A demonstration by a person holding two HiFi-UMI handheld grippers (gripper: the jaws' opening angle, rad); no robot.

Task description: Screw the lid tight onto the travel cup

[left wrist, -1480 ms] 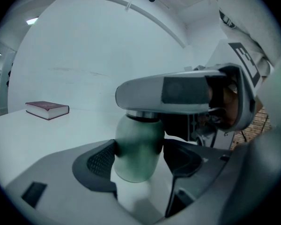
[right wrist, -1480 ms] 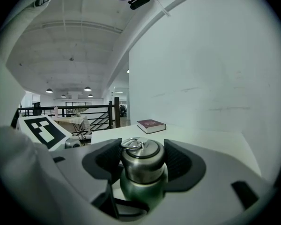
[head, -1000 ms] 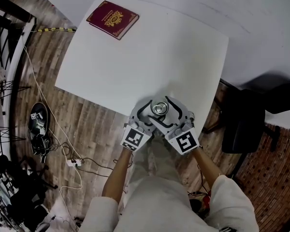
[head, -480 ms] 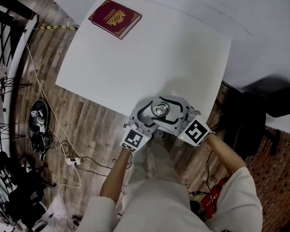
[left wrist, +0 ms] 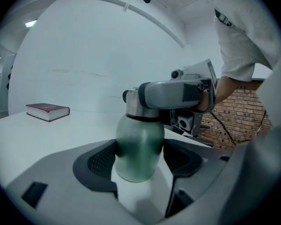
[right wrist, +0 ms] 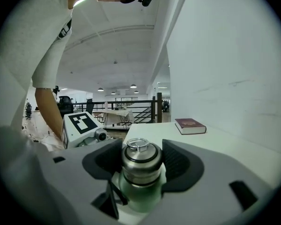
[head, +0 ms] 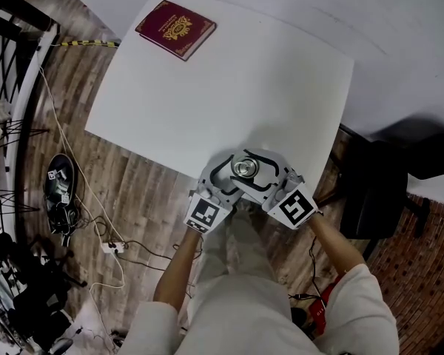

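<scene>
A green travel cup [head: 244, 167] with a steel lid stands near the front edge of the white table [head: 222, 87]. My left gripper [head: 233, 172] is shut on the cup's green body [left wrist: 139, 146], with both pads pressing its sides. My right gripper [head: 257, 170] reaches in from the right at lid height. Its jaws have just been closing, and the steel lid [right wrist: 140, 161] with its ring sits between the pads with a thin gap still showing. In the left gripper view a finger of the right gripper [left wrist: 178, 93] crosses in front of the lid.
A dark red book [head: 174, 28] lies at the table's far left corner. A black chair [head: 370, 198] stands right of the table, over brick flooring. Cables and gear [head: 59, 191] lie on the wooden floor at the left. A white wall runs behind the table.
The right gripper has turned about the lid: its marker cube swung out to the right, then came partly back. Its jaws have narrowed round the lid. The left gripper and cup stayed put.
</scene>
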